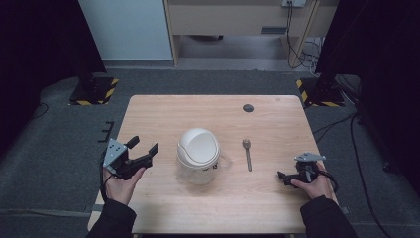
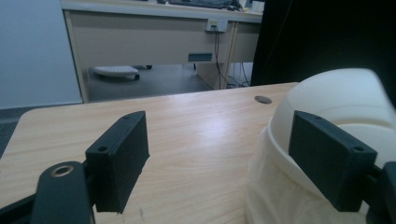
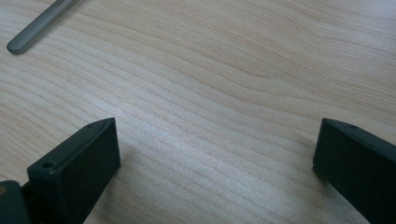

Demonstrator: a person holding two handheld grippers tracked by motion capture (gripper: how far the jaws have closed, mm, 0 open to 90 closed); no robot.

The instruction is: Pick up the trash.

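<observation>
Left hand-held gripper (image 1: 145, 144) hovers at the left of the table (image 1: 148, 106), jaws spread wide and holding nothing. It points toward the bin (image 1: 198, 156) at mid-table; in the left gripper view one jaw overlaps the bin's (image 2: 327, 107) domed lid, but whether it touches I cannot tell. From above, there looks to be a gap between them. Likely lining up to steady or grasp the bin.

Right hand-held gripper (image 1: 283, 177) sits low near the table's right front edge, jaws also wide apart and empty. Bare wood (image 3: 224, 93) lies between them in its own view. The spoon (image 1: 247, 153) lies flat between the bin and this gripper, bowl away from the person, handle toward them. The handle end (image 3: 35, 30) shows at the top left of the right gripper view, apart from the jaws. That placement suits a pick-up by the handle.

Bin: translucent body, white swing lid closed. A thin liner (image 2: 275, 186) appears to wrap the body below the lid. Contents hidden; lid and cloudy wall give nothing away.
</observation>
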